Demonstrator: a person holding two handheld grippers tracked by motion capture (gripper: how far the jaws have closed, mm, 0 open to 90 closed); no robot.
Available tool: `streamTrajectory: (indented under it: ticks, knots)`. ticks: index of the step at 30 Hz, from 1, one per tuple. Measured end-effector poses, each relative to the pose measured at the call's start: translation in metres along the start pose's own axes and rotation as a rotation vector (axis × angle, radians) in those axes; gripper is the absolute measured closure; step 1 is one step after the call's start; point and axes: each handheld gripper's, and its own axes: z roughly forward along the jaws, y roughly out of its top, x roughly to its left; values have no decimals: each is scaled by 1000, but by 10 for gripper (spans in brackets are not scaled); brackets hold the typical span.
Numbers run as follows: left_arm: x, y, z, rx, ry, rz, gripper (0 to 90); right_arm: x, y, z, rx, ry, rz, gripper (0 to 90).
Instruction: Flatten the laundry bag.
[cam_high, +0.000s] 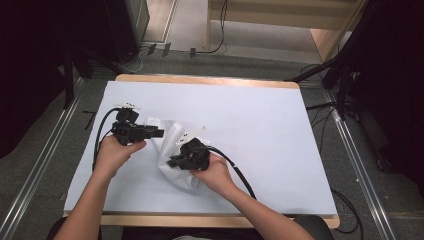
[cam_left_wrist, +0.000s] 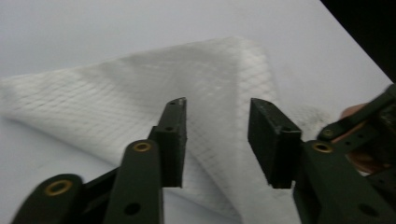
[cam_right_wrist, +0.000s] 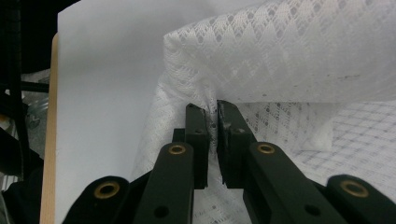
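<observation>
Right gripper jaws pinch a fold of the white diamond-mesh cloth near the desk's left edge. Left gripper jaws spread, empty above it. Best to keep the pinch firm and regrasp a free corner.

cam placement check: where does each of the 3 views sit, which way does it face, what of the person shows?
High view: above the person's side, facing forward and down on the table; both forearms, left gripper, right gripper.
Left gripper view: rides that gripper, looks along open jaws at the white mesh cloth.
Right gripper view: along jaws pinching a cloth fold.
Shared: the cloth.
</observation>
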Motion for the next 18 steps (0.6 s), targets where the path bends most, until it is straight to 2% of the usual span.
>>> streamTrajectory:
  ticks: [2, 5, 6, 7, 9, 11, 14, 17, 18]
  knots:
    - [-7, 1, 5, 12, -13, 16, 492, -1, 0, 0, 1, -1, 3, 854]
    - [-14, 0, 17, 74, -7, 30, 469, 0, 0, 0, 2, -1, 0, 850]
    - [-15, -2, 21, 104, -2, 47, 557, 1, 0, -1, 3, -3, -1, 846]
    - [-16, -4, 25, 121, 15, 70, 723, 1, 0, -2, 0, -3, 1, 838]
    - [-14, -7, 30, 147, 21, 65, 893, 1, 1, -5, -3, 5, 6, 802]
    - [-11, -8, 31, 161, 21, 63, 900, 0, 2, -10, -11, 19, 13, 736]
    - [-7, -8, 24, 142, 18, 56, 900, -3, 4, -23, -32, 29, 22, 689]
    - [-5, -9, 20, 132, 19, 54, 900, -7, 5, -41, -50, 6, 18, 696]
    - [-4, -9, 16, 119, 21, 44, 900, -11, 4, -48, -54, -15, 23, 701]
